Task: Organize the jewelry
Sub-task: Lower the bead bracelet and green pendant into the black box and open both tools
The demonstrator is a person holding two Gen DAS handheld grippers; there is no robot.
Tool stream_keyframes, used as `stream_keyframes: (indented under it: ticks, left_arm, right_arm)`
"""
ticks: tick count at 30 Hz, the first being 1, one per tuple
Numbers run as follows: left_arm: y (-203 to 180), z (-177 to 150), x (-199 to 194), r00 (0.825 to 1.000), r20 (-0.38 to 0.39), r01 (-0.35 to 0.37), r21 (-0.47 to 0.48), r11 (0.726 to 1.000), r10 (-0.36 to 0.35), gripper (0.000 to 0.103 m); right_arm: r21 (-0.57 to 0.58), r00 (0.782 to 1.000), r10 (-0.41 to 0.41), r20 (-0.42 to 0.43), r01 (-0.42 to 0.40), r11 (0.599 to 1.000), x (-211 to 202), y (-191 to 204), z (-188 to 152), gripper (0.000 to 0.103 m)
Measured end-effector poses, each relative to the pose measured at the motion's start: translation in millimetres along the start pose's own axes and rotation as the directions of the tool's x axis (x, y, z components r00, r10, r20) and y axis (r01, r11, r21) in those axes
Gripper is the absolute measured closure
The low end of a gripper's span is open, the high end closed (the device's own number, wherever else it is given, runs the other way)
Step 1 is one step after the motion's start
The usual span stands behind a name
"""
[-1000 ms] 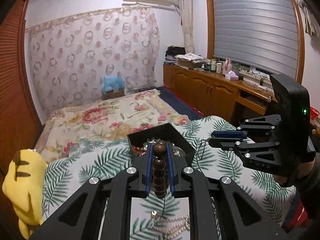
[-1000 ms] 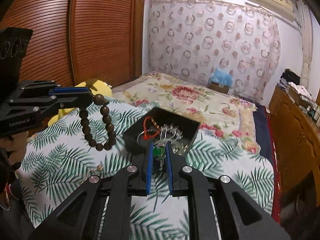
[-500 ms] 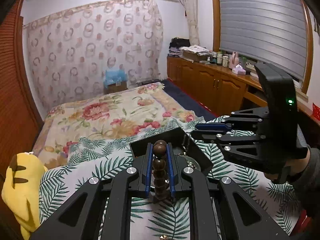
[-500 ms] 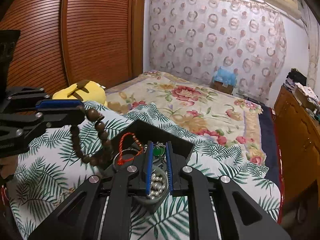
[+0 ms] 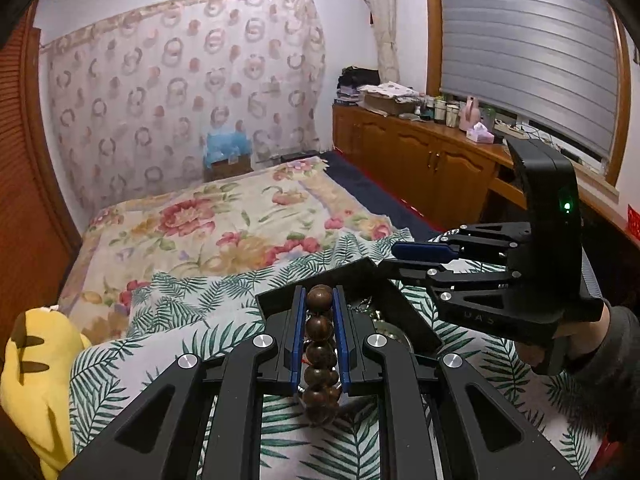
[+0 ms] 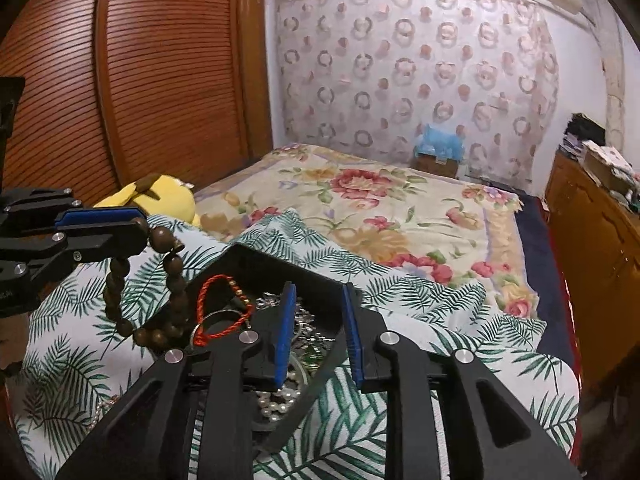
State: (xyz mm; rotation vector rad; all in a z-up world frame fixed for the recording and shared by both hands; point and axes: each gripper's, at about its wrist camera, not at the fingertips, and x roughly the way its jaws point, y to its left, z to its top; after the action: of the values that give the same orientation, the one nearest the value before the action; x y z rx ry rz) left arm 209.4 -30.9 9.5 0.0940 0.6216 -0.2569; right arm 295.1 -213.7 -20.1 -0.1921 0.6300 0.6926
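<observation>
1. Firstly, the left gripper (image 5: 319, 300) has its blue-padded fingers (image 5: 297, 328) clamped on a bracelet of dark brown wooden beads (image 5: 320, 356); in the right wrist view the loop (image 6: 148, 280) hangs from the fingertips at the near left edge of the black jewelry box (image 6: 260, 264).
2. The right gripper (image 6: 318, 324) is over the box with its jaws opening; nothing is pinched between its pads (image 6: 285, 324).
3. Below those pads, inside the box, lie a silver chain with a green stone (image 6: 310, 356), white pearls (image 6: 276, 398) and a red braided cord bracelet (image 6: 218, 312).
4. The box sits on a cloth printed with green palm leaves (image 6: 400, 312), spread over a flowered bedspread (image 6: 360, 200).
5. Writing: pale letters on the left gripper's body, cut off at the frame edge in the right wrist view, cannot be read; moulded letters on the right gripper (image 5: 400, 260) in the left wrist view look like "UAS", though faint.
6. A yellow plush toy (image 5: 36, 368) lies at the cloth's left edge.
</observation>
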Motion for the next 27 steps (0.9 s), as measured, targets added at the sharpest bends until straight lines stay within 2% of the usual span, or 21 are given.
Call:
stream_keyframes:
  ticks: [11, 16, 22, 27]
  left_arm:
    - [-10.9, 13.5, 14.7, 0.999, 0.005, 0.036, 0.012, 0.999, -0.036, 0.091]
    - [-8.8, 7.3, 23.9, 0.999, -0.022, 0.047, 0.0, 0.999, -0.047, 0.091]
    - [-10.3, 13.3, 22.8, 0.998, -0.014, 0.068, 0.0, 0.998, -0.068, 0.091]
    - [-5.7, 8.8, 30.1, 0.998, -0.033, 0.048, -0.01, 0.999, -0.049, 0.091]
  right_arm:
    - [0.006, 0.999, -0.046, 0.0, 0.046, 0.999, 0.2, -11.3, -5.4, 0.077]
    - [-0.001, 0.999, -0.041, -0.005, 0.041, 0.999, 2.5, -8.1, -6.2, 0.077]
    - [0.0, 0.999, -0.041, -0.003, 0.041, 0.999, 2.7, -6.5, -6.5, 0.077]
    - [0.0, 0.999, -0.039, -0.001, 0.039, 0.999, 0.6, -6.4, -6.5, 0.077]
